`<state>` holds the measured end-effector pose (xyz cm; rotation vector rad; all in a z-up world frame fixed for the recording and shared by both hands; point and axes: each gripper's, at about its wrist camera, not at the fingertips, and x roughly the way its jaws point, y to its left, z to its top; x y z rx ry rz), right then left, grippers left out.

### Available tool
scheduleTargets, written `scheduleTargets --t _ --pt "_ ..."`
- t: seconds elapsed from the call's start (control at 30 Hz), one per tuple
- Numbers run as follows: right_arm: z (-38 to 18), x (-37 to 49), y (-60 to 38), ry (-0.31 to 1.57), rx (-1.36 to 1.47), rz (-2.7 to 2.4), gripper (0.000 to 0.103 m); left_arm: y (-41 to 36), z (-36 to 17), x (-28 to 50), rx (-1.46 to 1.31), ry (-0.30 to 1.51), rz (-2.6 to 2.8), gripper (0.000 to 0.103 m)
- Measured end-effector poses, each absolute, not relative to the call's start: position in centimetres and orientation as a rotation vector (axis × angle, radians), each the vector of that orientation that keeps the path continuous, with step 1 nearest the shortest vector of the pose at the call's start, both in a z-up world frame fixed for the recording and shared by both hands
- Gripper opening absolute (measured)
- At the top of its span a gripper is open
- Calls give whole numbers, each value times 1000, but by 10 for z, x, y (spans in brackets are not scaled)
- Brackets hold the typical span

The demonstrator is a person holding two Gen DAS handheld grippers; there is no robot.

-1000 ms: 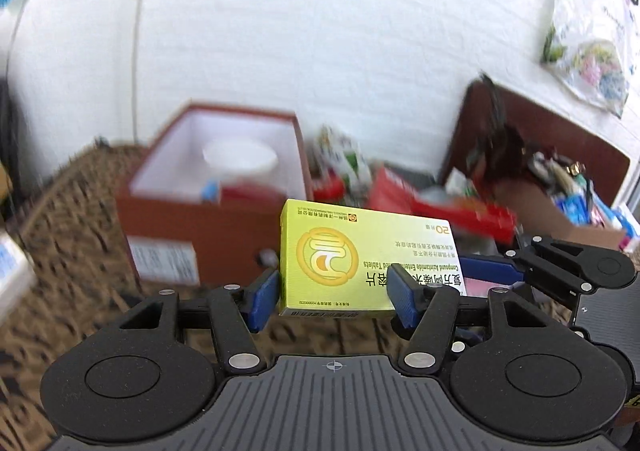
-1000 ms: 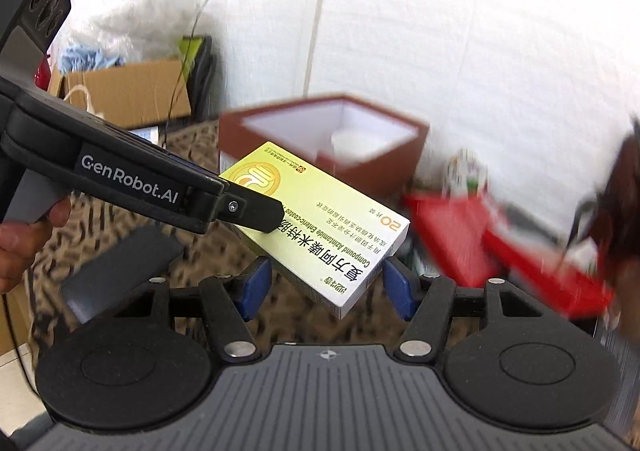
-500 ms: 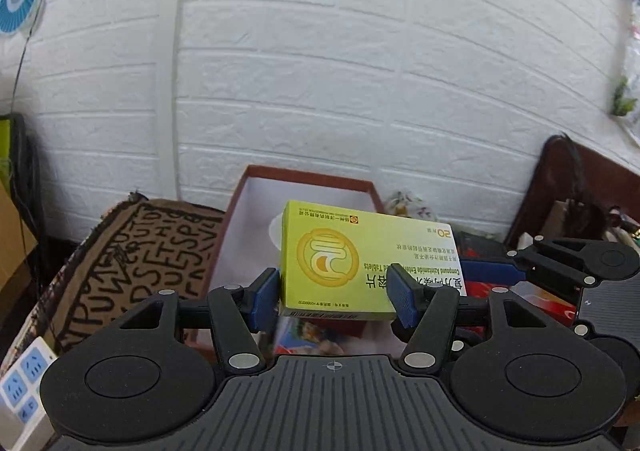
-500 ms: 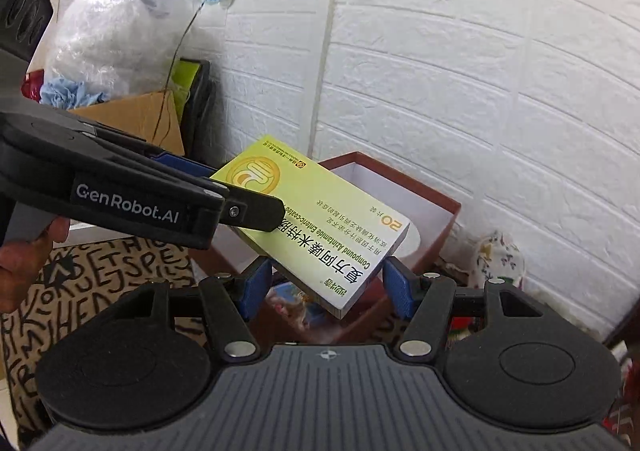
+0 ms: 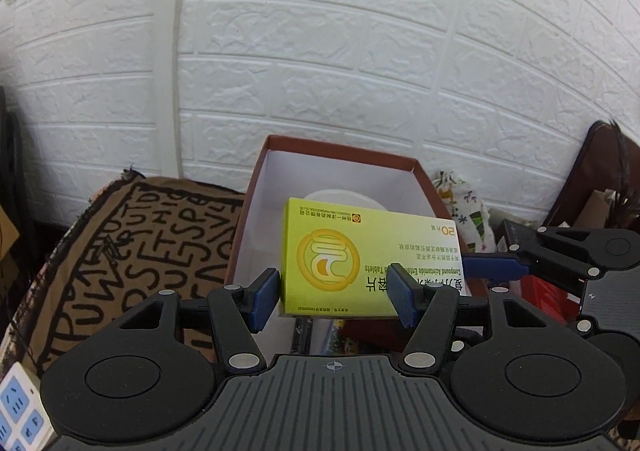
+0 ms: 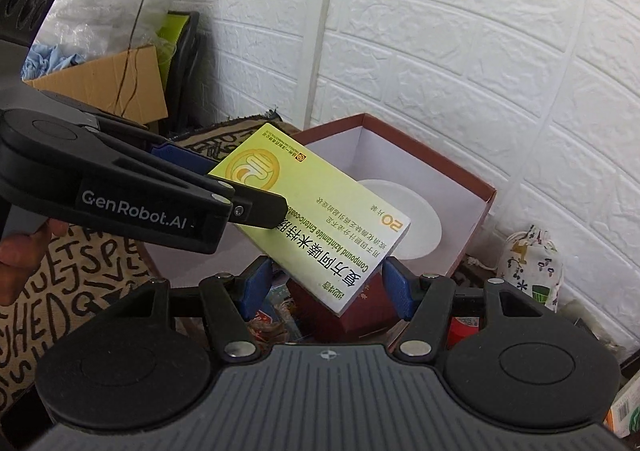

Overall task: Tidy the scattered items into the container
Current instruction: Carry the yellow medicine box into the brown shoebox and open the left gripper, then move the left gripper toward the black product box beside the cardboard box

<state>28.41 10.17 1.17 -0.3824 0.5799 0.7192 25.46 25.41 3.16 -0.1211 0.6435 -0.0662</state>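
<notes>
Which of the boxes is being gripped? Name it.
The yellow-green tablet box, clamped in the left gripper; the open brown box and the cardboard box sit ungripped.

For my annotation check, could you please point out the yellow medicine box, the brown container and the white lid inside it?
yellow medicine box [image 5: 352, 251], left wrist view, printed top face.
brown container [image 6: 444, 159], right wrist view, far rim.
white lid [image 6: 420, 227], right wrist view, exposed right part.

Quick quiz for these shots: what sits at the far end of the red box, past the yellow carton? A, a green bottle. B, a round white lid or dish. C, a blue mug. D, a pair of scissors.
B: beyond the yellow carton, held in the left gripper, a round white piece lies inside the red box by its far wall.
</notes>
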Motion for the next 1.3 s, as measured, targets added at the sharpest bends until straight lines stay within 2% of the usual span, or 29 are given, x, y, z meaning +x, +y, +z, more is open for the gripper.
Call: scheduleTargets --t 0.2,0.3,0.33,0.37,0.4,0.57,1.3 --pt "5 297 105 606 -395 711 66 254 25 265 -111 659 -78 63" --pt "1 301 108 621 -418 712 69 255 24 265 -111 653 -76 79" --pt "0 300 109 623 -425 718 77 255 25 263 -118 642 -80 94" --pt "1 299 110 614 -426 721 83 255 26 259 -125 625 -78 103" --pt "2 296 110 594 -424 720 92 255 27 254 -130 601 -71 103" --pt "8 279 110 504 -482 711 100 247 36 237 -94 558 -89 103" --pt "36 227 63 446 -448 659 102 198 63 181 -97 559 -104 103"
